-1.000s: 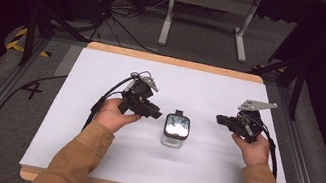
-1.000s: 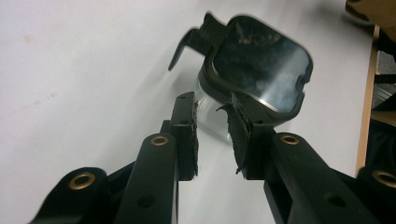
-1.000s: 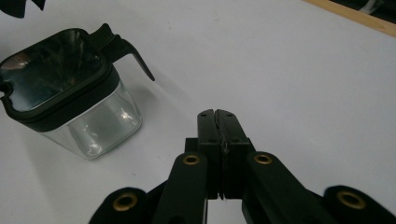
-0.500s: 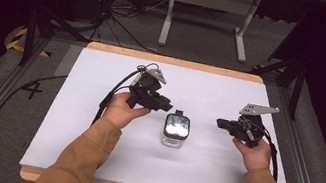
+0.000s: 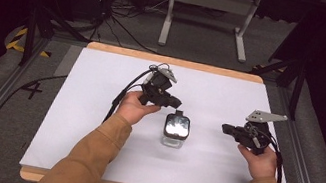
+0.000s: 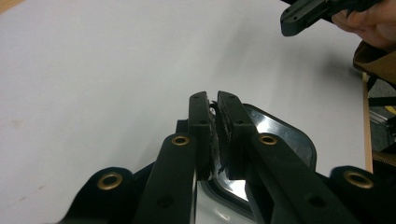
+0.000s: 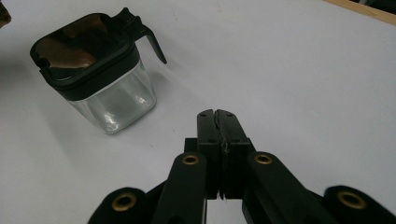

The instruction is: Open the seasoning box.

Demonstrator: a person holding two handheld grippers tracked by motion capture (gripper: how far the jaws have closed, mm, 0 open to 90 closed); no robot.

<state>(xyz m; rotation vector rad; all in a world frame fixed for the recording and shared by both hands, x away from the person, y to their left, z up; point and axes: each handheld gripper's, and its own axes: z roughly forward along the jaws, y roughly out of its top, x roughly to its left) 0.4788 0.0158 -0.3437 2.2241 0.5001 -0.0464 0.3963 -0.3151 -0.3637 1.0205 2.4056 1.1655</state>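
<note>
I see the white table [image 5: 94, 125] with its wooden edge, and both of my brown-sleeved forearms reaching in over it from the near side. In the middle of the sheet stands a small clear square jar [image 5: 176, 131] with a black lid, upright; from the right gripper view [image 7: 100, 77] the lid shows a shiny top and a thin black handle sticking out from one edge.

My left gripper [image 5: 175, 103] sits just behind and to the left of the jar, tips close to the lid's far edge. In the left gripper view [image 6: 213, 100] its jaws are pressed almost together with only a sliver between them, right over the lid's rim [image 6: 289, 140]; I cannot tell whether they pinch anything.

My right gripper [image 5: 226, 129] is held well to the right of the jar, pointing toward it, above bare table. Its jaws are pressed together [image 7: 215, 115], holding nothing
</note>
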